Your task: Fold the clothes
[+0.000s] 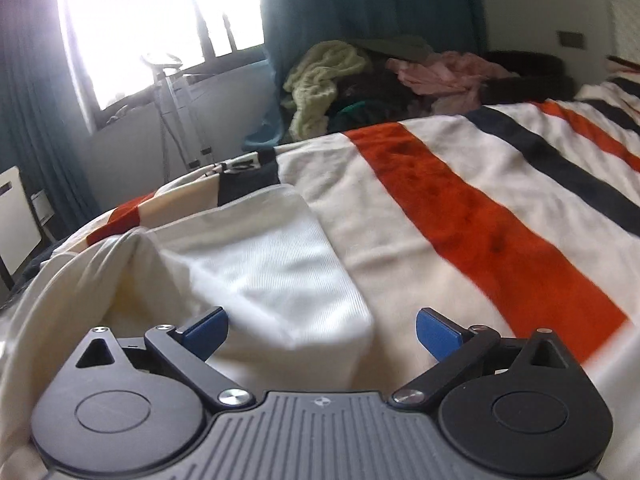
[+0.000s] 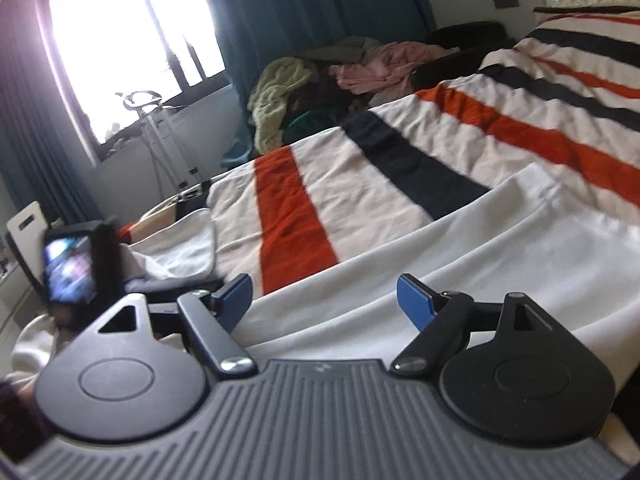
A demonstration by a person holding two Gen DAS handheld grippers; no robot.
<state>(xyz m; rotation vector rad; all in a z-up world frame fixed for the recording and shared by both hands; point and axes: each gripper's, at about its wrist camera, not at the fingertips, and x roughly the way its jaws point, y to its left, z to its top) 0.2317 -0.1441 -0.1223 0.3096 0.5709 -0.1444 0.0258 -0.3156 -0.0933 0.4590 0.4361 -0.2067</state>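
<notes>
A white garment (image 1: 264, 264) is seen spread on a bed covered by a striped blanket (image 1: 472, 216) in cream, orange and navy. In the left wrist view a sleeve-like part of it lies flat on the blanket, with a raised fold of cream cloth to its left. In the right wrist view the same garment (image 2: 460, 256) stretches across the foreground in long soft creases.

The left gripper (image 1: 322, 334) is held open just above the cloth, its blue pads (image 1: 206, 332) well apart and nothing between them. The right gripper (image 2: 324, 300) is likewise open, with the cloth lying below the jaws but not pinched. At the left edge of the right wrist view a dark device with a small lit screen (image 2: 72, 268) is seen, judged to belong to the other gripper.

No completed fold can be made out, so the task is judged to be at an early step: the garment is laid out, and both grippers are being brought to it for a first grasp. The next move calls for an edge or corner to be chosen on each side, the jaws to be lowered until one layer sits between the pads, and the pads to be closed on garment alone, not on the blanket beneath.

A heap of other clothes (image 1: 360, 80) is seen beyond the far side of the bed, under a bright window (image 1: 160, 20) with teal curtains; these are presumably still to be folded.
</notes>
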